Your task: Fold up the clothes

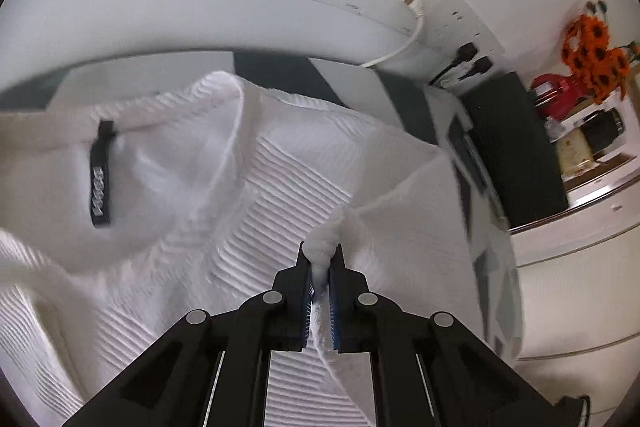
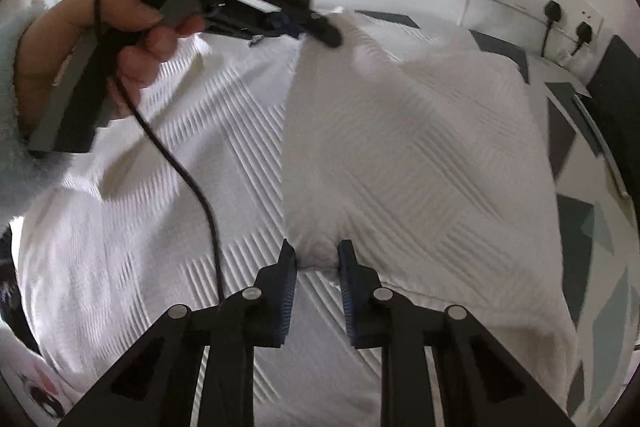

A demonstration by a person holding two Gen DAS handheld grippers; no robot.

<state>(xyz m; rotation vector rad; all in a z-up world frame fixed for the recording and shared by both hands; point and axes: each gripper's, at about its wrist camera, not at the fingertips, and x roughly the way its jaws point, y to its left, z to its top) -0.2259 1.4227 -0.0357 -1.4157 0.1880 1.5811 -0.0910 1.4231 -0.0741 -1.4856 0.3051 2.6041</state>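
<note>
Item: white ribbed knit garment (image 2: pixel 400 147), spread over a grey-and-white geometric-patterned surface (image 2: pixel 576 239) below a wall of sockets; its black neck label (image 1: pixel 101 175) lay to the far left in the left wrist view. One panel was already turned over onto the body, right of centre.

Handling: you had a soft, light, limp fabric, likely to sag and drag between two holds. The raised ribs should give the pads purchase; edges and corners judged the best places to take it, both at once.

Left gripper (image 1: pixel 320 259): your jaws stood almost fully closed, pinching a bunched hem or corner of the knit between the blue pads. In the right wrist view it sat at the far corner of the turned panel, held in your hand (image 2: pixel 132 39).

Right gripper (image 2: pixel 316 255): jaws narrow, set either side of the panel's near corner; the cloth bulged between them and appeared gripped.
</note>
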